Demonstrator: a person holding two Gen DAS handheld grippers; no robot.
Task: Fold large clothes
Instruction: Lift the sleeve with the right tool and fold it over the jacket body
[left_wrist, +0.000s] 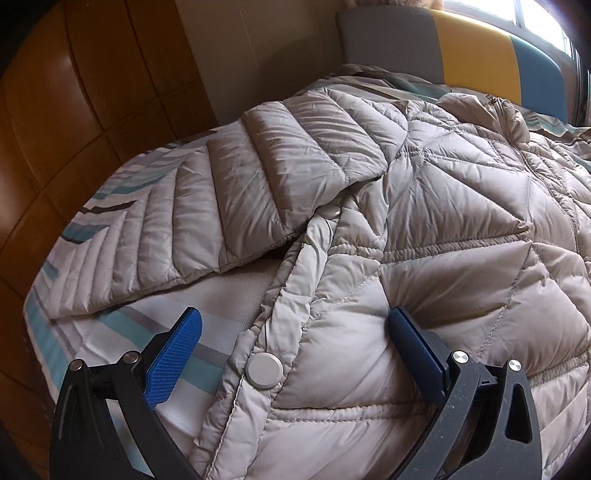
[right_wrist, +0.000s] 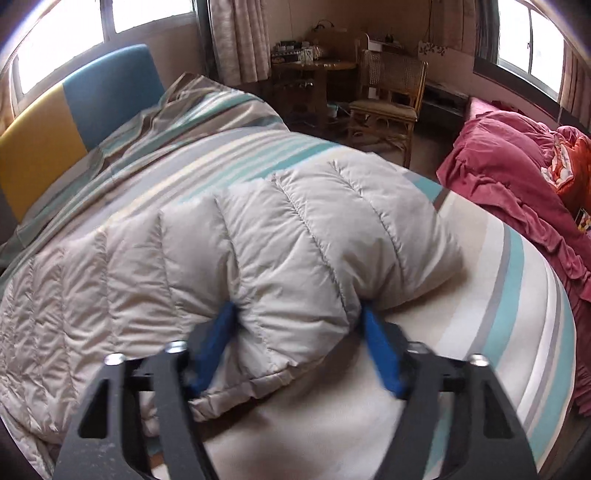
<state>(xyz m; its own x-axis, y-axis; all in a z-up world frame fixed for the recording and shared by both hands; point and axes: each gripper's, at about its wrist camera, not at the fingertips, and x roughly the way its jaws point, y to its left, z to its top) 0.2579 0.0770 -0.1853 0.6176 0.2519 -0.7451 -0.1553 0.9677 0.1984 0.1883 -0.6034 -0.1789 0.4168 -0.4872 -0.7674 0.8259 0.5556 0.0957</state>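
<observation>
A beige quilted down jacket lies spread on the striped bed, one sleeve stretched out to the left. My left gripper is open and straddles the jacket's front edge by a silver snap button. Its left pad rests over the sheet and its right pad dents the puffy body. In the right wrist view the other sleeve bulges between the blue pads of my right gripper, which pinch it near the cuff just above the sheet.
A wooden wardrobe runs close along the bed's left side. A yellow and blue headboard stands at the far end. To the right of the bed are pink bedding, a rattan chair and a small table.
</observation>
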